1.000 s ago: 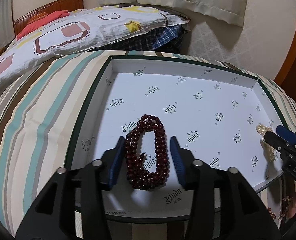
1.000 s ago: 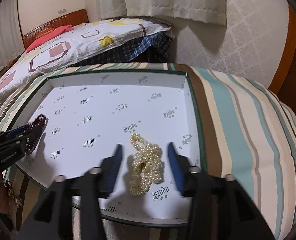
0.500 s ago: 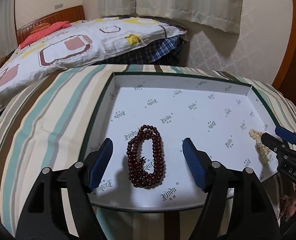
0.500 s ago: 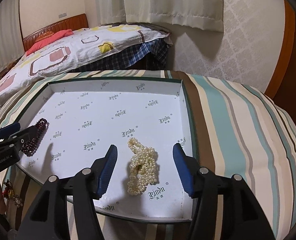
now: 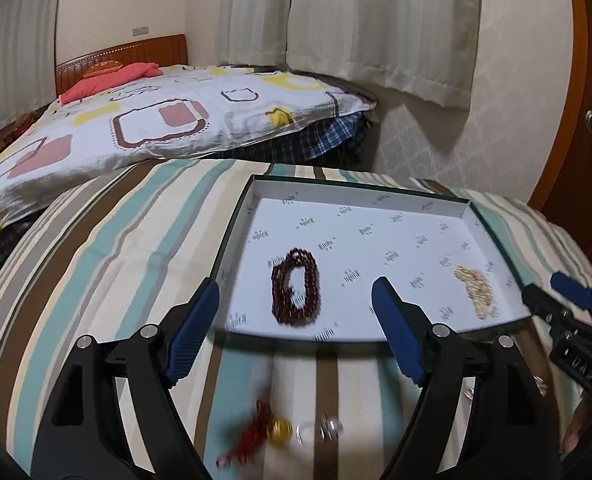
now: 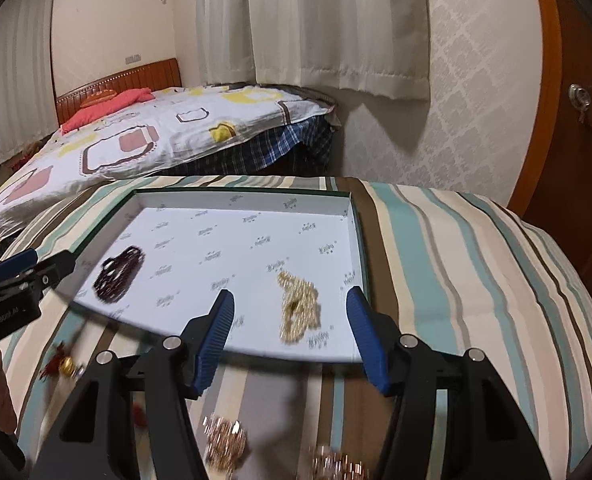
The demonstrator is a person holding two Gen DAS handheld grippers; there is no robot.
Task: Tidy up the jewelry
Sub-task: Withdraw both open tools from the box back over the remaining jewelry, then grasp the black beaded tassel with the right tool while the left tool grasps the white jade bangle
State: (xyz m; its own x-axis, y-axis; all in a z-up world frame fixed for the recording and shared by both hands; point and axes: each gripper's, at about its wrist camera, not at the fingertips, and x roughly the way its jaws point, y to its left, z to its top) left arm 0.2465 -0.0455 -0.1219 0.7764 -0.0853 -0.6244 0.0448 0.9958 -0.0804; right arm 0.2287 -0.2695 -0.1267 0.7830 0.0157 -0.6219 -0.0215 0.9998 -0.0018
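Black plastic frames are seen on the left gripper point(image 5: 296, 304) and right gripper point(image 6: 290, 318), with ribbed blue pads point(image 5: 194, 328), silver screws and faint white lettering.

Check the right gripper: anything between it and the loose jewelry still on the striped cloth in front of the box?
Nothing visible. The right gripper is open and empty, and the gold-toned pieces lie bare on the striped cloth below its fingers. The pearl strand already lies in the box.
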